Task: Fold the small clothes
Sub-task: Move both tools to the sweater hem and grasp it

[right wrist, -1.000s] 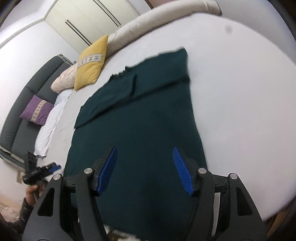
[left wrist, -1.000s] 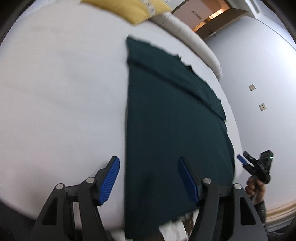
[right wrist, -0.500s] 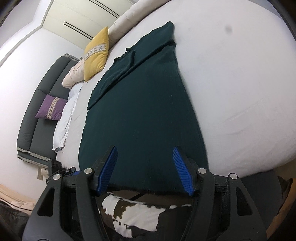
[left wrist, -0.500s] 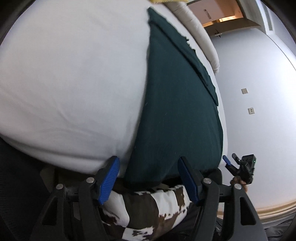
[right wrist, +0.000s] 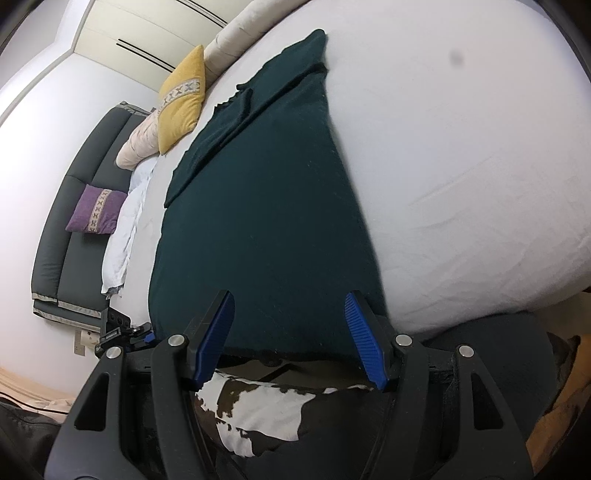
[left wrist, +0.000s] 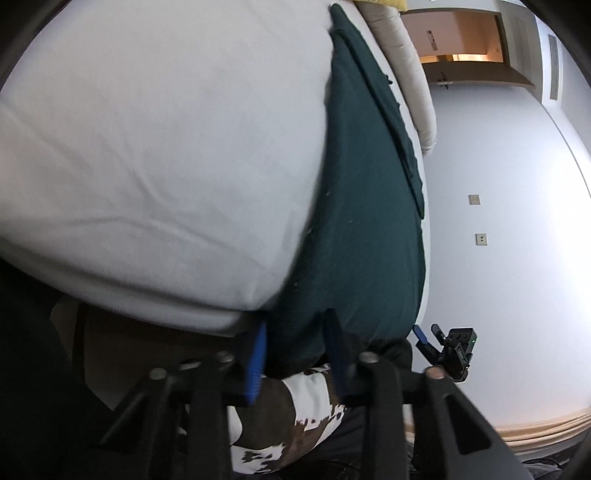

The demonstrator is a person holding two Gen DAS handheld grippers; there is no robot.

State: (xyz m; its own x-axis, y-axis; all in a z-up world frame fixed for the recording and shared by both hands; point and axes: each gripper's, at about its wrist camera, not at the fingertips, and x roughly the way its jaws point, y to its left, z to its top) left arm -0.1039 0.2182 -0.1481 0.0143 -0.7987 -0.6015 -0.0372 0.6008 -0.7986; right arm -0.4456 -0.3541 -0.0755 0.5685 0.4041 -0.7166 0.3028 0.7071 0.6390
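A dark green garment (left wrist: 362, 221) lies flat on the white bed (left wrist: 166, 147), its near hem hanging over the bed's front edge. My left gripper (left wrist: 295, 354) sits at the hem's left corner with its blue pads closing in on the cloth between them. My right gripper (right wrist: 288, 339) is open, its blue pads straddling the hem near the garment's (right wrist: 266, 206) right corner; it also shows small in the left wrist view (left wrist: 428, 334). The far end of the garment is folded over.
A yellow cushion (right wrist: 183, 98) and a cream bolster (right wrist: 243, 33) lie at the head of the bed. A dark sofa (right wrist: 74, 221) with a purple cushion (right wrist: 96, 214) stands to the left. A brown and white cow-print cloth (right wrist: 258, 410) is below the grippers.
Both grippers dropped down to the bed's front edge at the garment's hem. The left jaws have narrowed around the hem corner; the right jaws stay wide open.
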